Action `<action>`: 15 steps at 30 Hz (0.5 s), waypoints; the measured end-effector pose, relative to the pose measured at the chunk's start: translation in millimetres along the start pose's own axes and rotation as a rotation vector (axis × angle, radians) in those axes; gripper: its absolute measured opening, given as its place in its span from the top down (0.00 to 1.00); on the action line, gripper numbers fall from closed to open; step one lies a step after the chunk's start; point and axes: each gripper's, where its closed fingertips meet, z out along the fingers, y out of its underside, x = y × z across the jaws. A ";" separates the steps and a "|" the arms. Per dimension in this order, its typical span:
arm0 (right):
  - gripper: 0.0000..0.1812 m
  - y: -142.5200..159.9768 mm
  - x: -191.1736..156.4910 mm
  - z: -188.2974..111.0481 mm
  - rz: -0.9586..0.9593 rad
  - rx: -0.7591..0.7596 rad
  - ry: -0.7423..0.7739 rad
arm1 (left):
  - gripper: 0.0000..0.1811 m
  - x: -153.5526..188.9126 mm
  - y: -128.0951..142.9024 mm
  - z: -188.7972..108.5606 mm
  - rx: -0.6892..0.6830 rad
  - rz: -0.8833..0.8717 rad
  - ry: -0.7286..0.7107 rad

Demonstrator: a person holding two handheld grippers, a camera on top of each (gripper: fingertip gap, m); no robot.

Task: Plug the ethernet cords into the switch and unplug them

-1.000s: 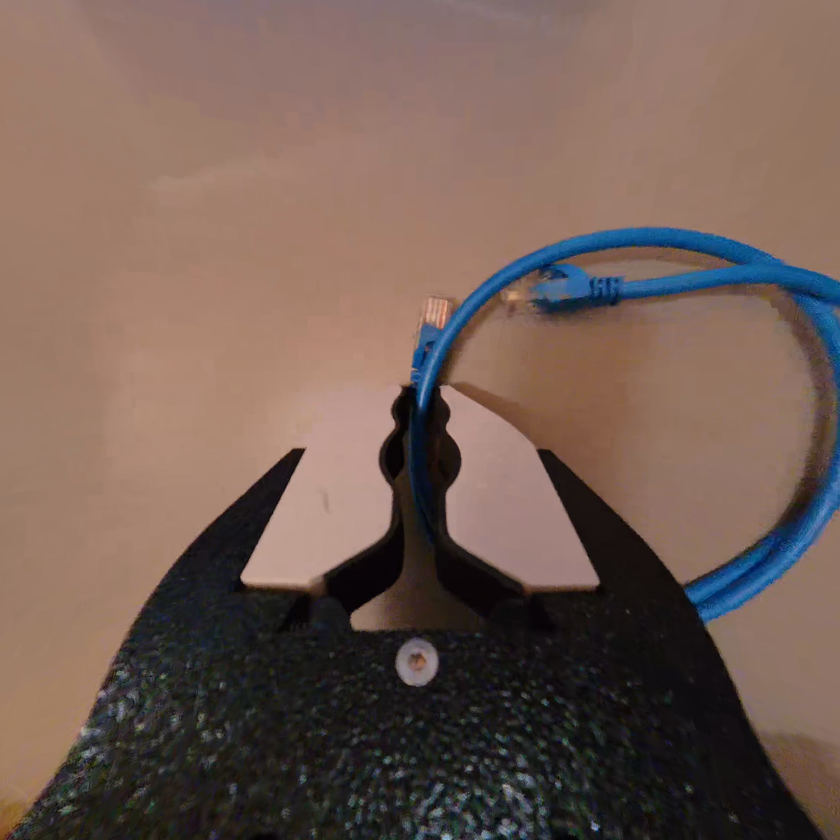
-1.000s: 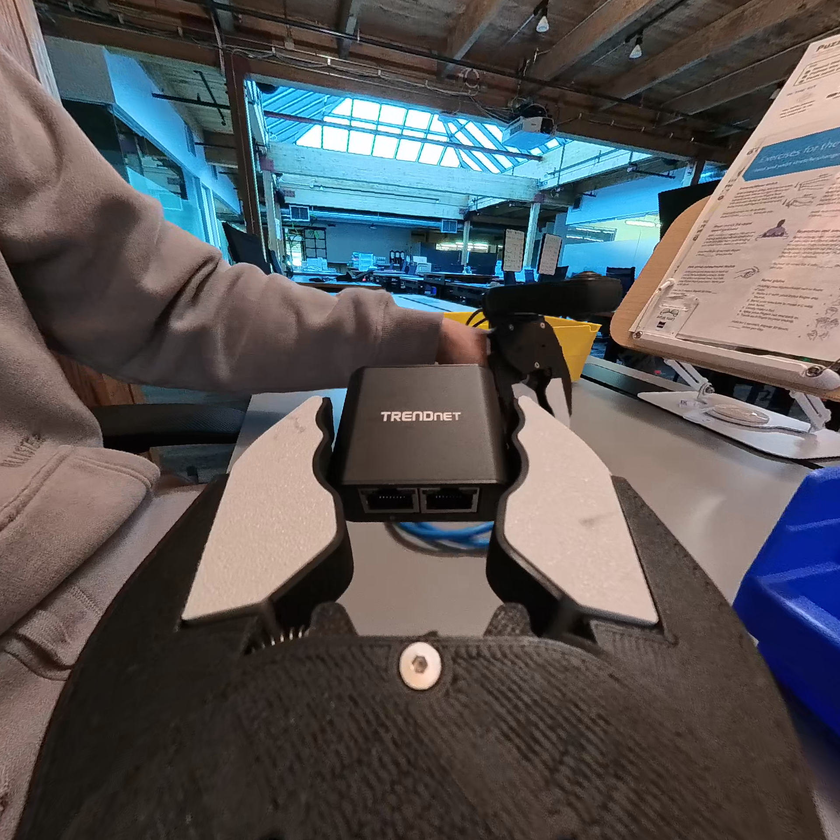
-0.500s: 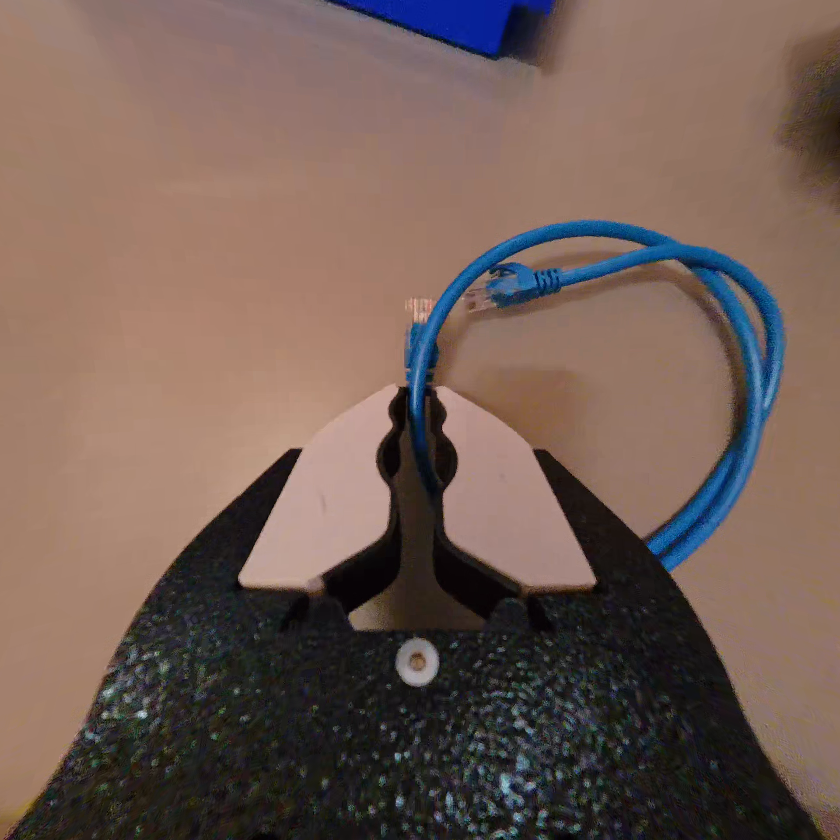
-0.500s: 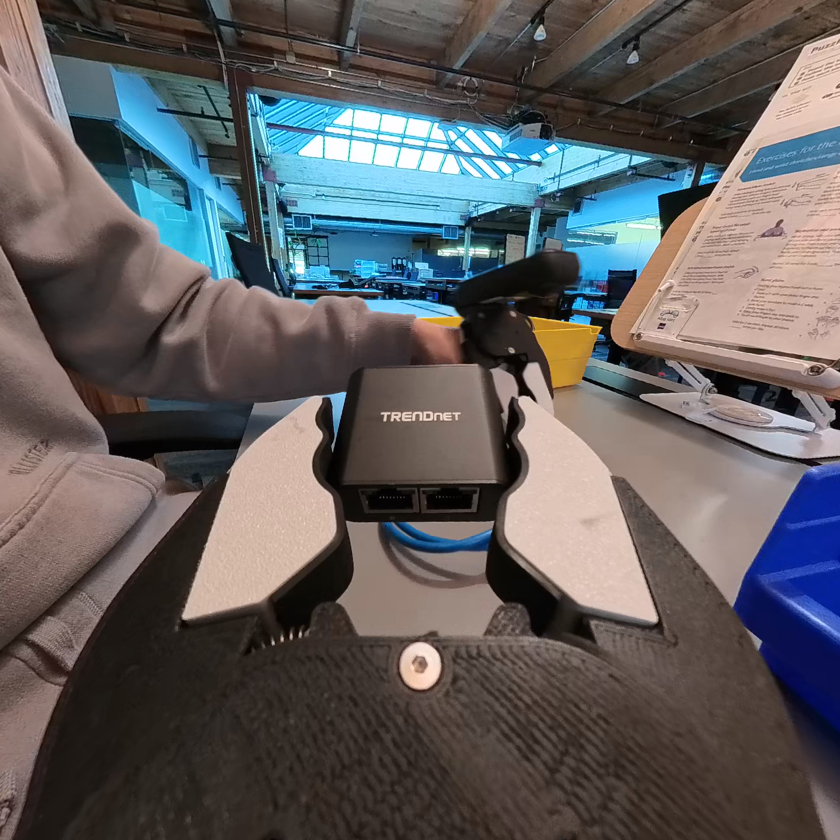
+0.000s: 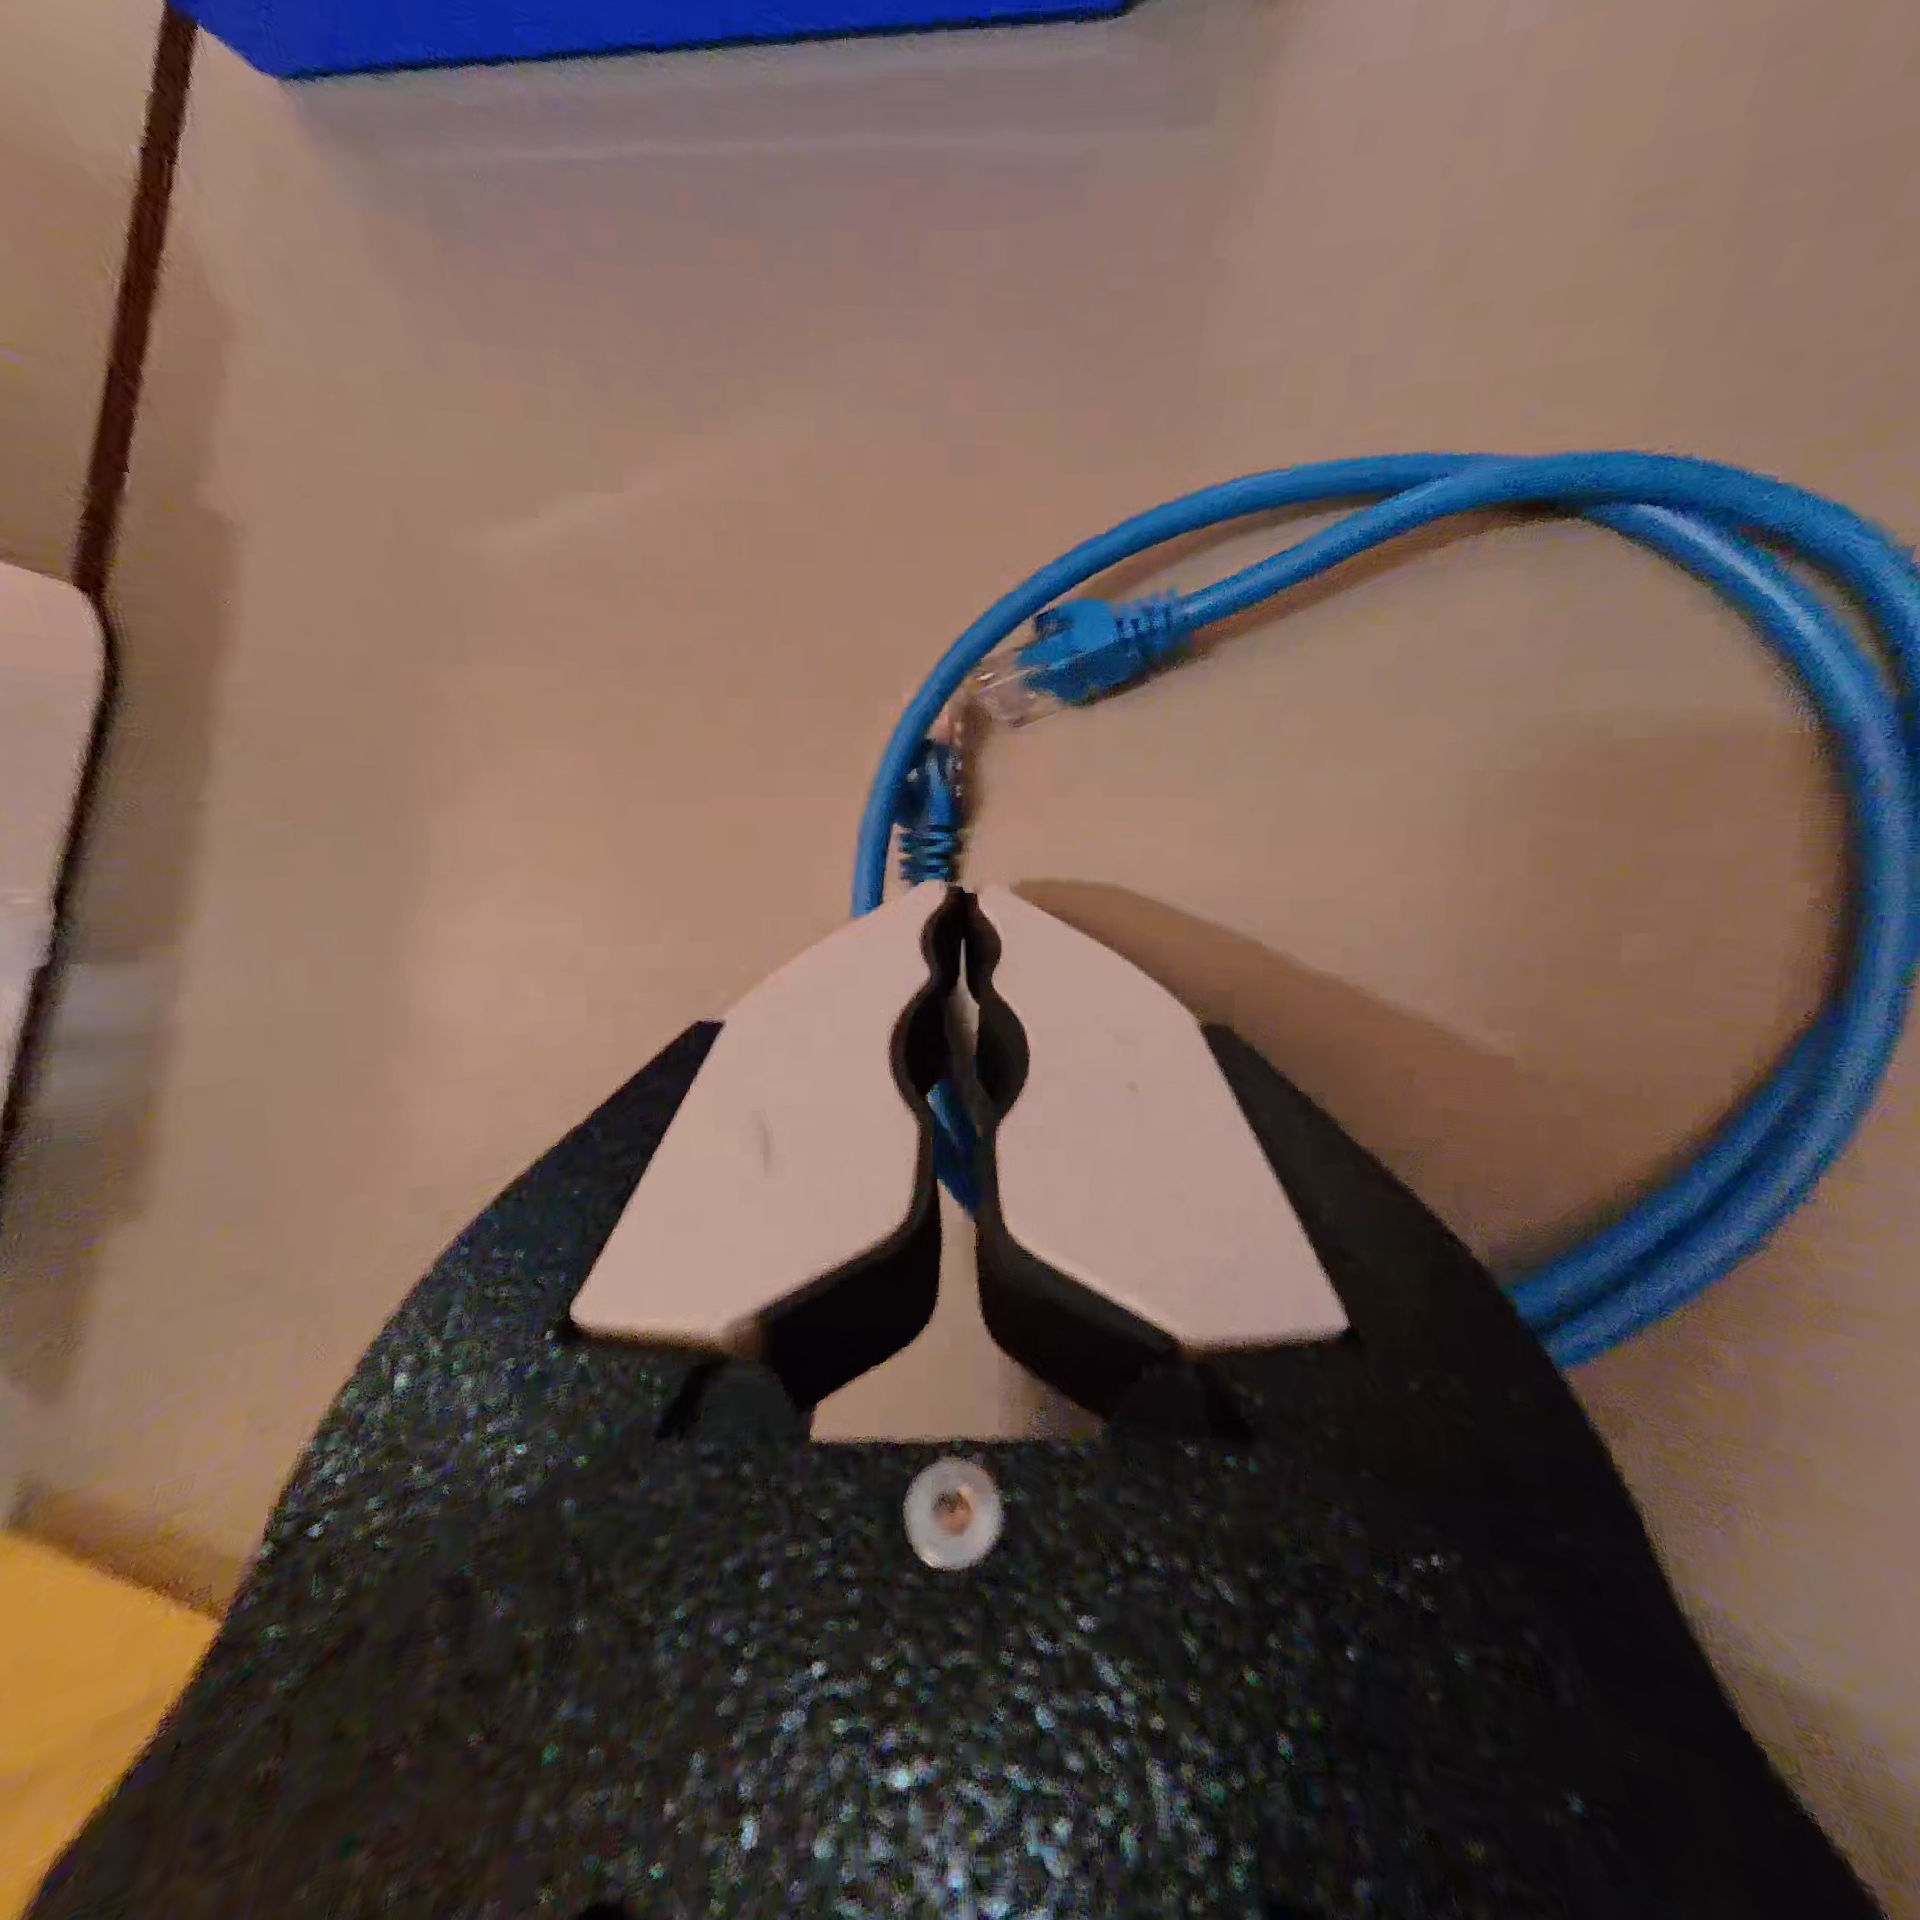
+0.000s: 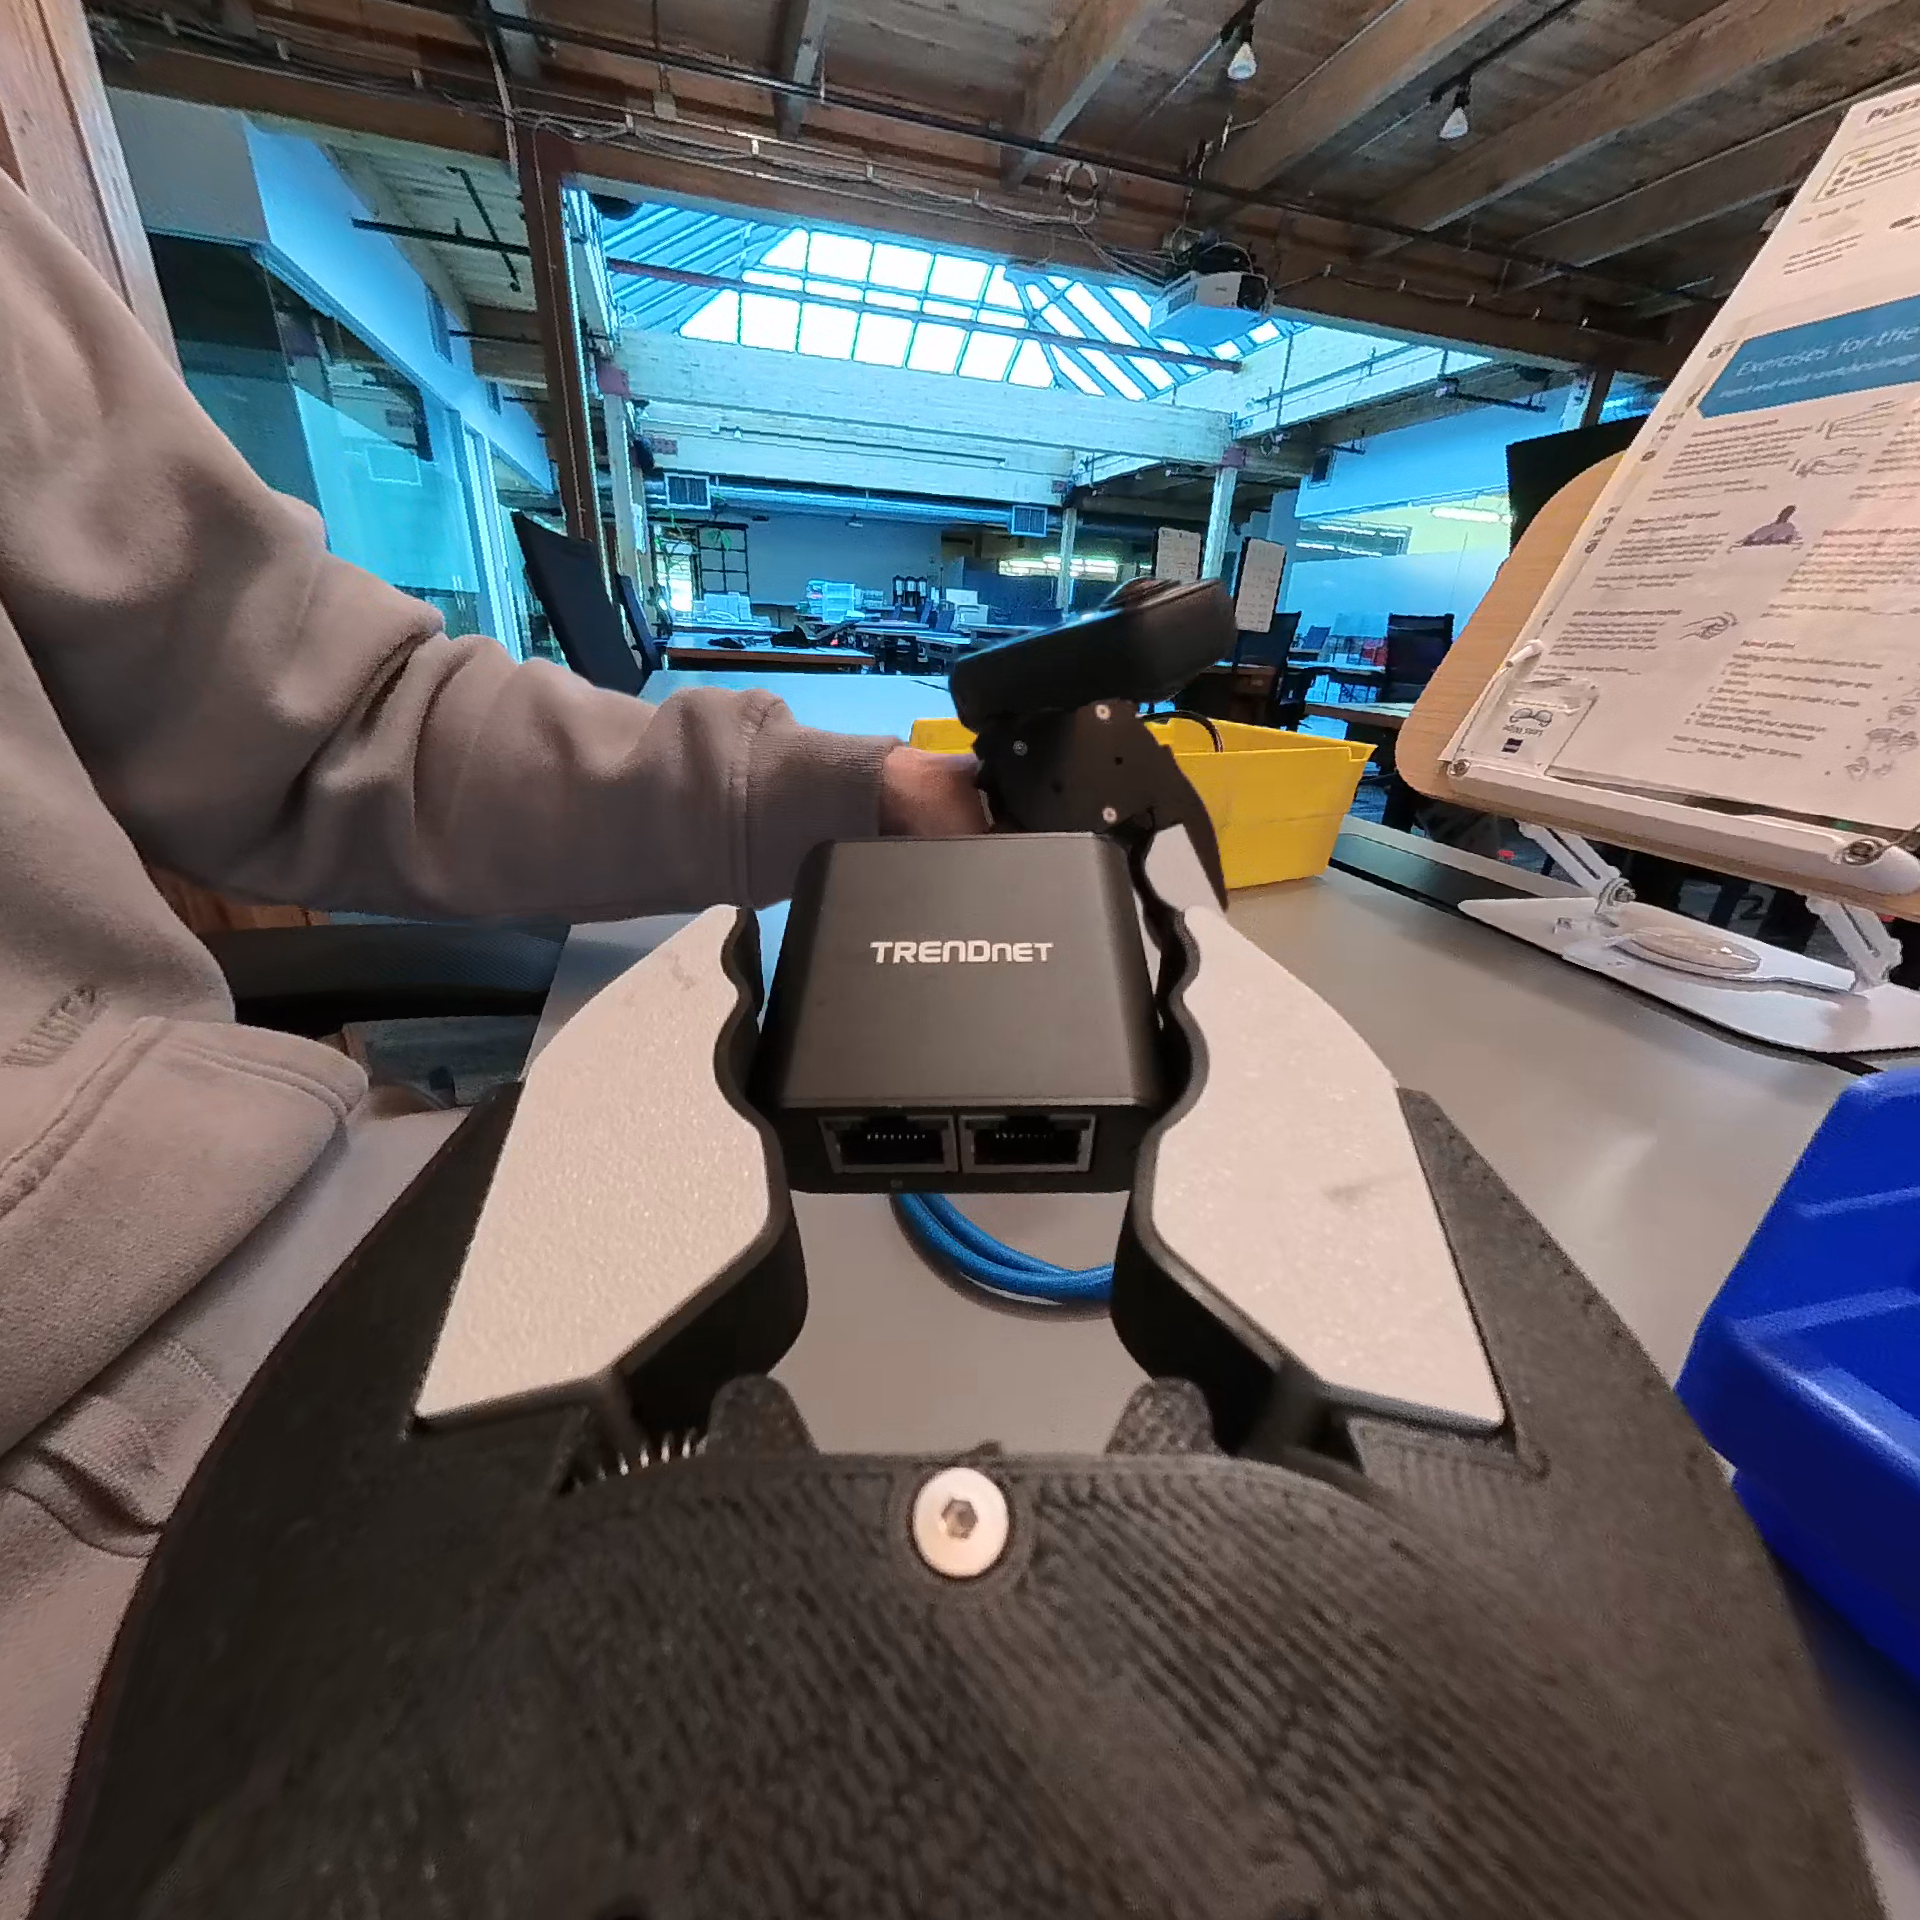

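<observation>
My left gripper [image 5: 958, 902] is shut on a blue ethernet cord [image 5: 1766, 935], gripping it just behind one plug [image 5: 935, 800] that sticks out past the fingertips. The cord loops to the right on the table, and its other plug [image 5: 1081, 660] lies close to the held one. My right gripper [image 6: 961, 925] is shut on a small black switch [image 6: 961, 977] and holds it above the table, its two empty ports [image 6: 958, 1141] facing the camera. Part of the blue cord [image 6: 997, 1262] shows under the switch. The left gripper [image 6: 1101, 769] shows behind the switch, held by a hand.
A blue bin [image 6: 1829, 1340] stands at the right; its edge also shows in the left wrist view [image 5: 644, 31]. A yellow bin [image 6: 1278, 800] sits behind. A document stand with a printed sheet [image 6: 1714, 665] is at far right. A person's grey sleeve [image 6: 312, 727] crosses the left.
My left gripper has lifted and moved with the cord; the blue bin's edge came into view and the loop shifted right. In the right wrist view the left gripper rose. The switch stays held.
</observation>
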 end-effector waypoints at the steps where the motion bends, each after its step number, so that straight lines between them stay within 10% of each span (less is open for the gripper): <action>1: 0.59 0.1 0.1 0.0 0.001 0.000 0.000 | 1.00 0.3 -0.5 0.5 0.013 -0.028 0.009; 6: 0.59 0.4 0.0 0.4 0.005 -0.004 -0.004 | 0.83 -18.7 -1.5 0.7 0.031 -0.108 -0.062; 15: 0.59 -0.3 0.6 -0.2 0.005 0.002 0.002 | 0.96 -5.6 -12.1 5.1 0.130 0.108 -0.098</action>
